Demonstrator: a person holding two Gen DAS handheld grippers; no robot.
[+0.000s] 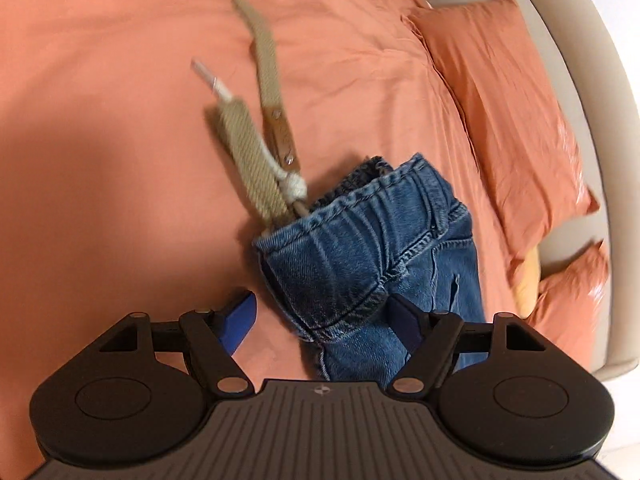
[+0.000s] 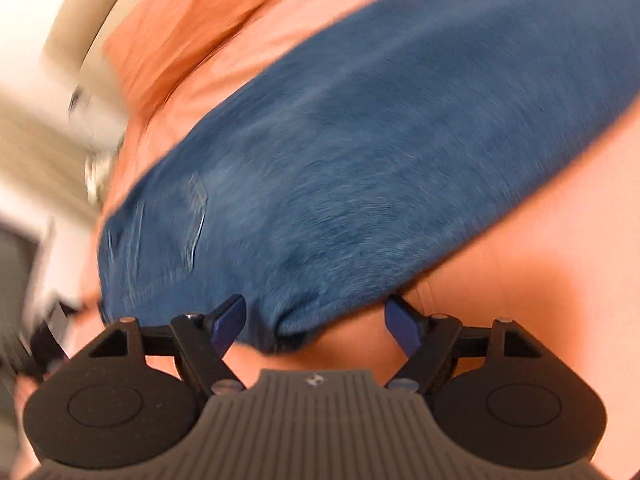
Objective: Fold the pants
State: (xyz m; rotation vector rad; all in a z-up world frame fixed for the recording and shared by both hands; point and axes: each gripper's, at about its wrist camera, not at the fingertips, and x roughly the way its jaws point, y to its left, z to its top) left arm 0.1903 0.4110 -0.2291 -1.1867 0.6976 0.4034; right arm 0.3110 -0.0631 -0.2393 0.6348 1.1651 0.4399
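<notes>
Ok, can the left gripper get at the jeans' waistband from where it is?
Probably yes. The left gripper stands open right over the jeans, the waistband just ahead; only the rope belt lies beside it.

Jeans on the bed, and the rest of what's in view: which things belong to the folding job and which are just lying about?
Part of the job:
- jeans
- braided belt threaded at the waistband
- left gripper, open
- right gripper, open
- orange bedsheet, the folding surface

Just lying about:
- orange pillow
- second pillow nearer the camera
- beige bed frame
</notes>
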